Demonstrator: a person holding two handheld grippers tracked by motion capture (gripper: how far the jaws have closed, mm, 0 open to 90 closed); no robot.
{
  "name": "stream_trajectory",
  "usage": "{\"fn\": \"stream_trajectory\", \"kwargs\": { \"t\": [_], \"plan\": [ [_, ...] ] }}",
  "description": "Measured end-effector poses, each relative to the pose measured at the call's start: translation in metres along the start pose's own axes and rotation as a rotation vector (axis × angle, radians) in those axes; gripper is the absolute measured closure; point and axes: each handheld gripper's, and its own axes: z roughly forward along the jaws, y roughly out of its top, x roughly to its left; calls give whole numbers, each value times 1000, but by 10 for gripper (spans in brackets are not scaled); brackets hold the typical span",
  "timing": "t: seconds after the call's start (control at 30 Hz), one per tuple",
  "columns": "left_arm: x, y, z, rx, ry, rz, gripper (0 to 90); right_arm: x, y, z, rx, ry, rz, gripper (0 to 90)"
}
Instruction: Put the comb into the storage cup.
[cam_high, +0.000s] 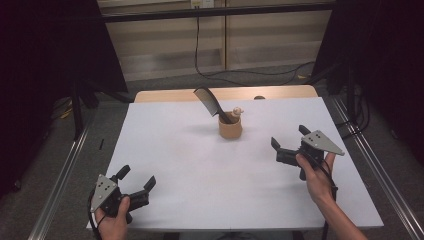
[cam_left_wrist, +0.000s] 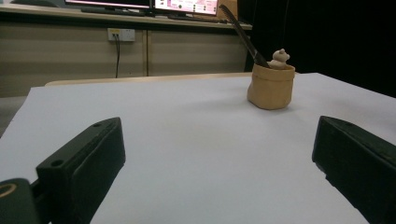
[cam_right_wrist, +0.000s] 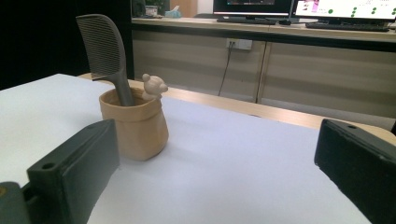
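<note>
A small tan pot (cam_high: 230, 128) stands upright on the white table (cam_high: 200, 170), toward the far middle. A dark grey comb (cam_high: 207, 101) leans out of it to the left, teeth end up, and a little tan bear figure (cam_high: 237, 112) peeks over its rim. The pot (cam_left_wrist: 271, 86) with the comb (cam_left_wrist: 243, 35) sits far ahead of my left gripper (cam_high: 137, 178), which rests open near the table's front left corner. My right gripper (cam_high: 289, 136) is open at the right, apart from the pot (cam_right_wrist: 135, 123), with the comb (cam_right_wrist: 105, 51) and bear (cam_right_wrist: 154, 86) close ahead at its left.
A wooden table edge (cam_high: 225, 93) shows behind the white top. Metal rails (cam_high: 60, 175) run along both sides on the floor. A cable (cam_high: 240, 72) lies on the floor behind. Monitors (cam_right_wrist: 345, 9) stand on a counter in the background.
</note>
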Motion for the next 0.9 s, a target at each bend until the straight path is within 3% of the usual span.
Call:
{"fn": "stream_trajectory", "kwargs": {
  "t": [0.4,0.7,0.9],
  "plan": [
    [-1,0,-1,-13,6,3,27,-7,-5,-25,-2,-13,-1,0],
    [-2,1,-1,-6,10,10,28,-14,-7,-44,3,-70,-14,4],
    [-3,0,-1,2,13,20,32,-18,-12,-57,-2,-81,-2,3]
  ]
}}
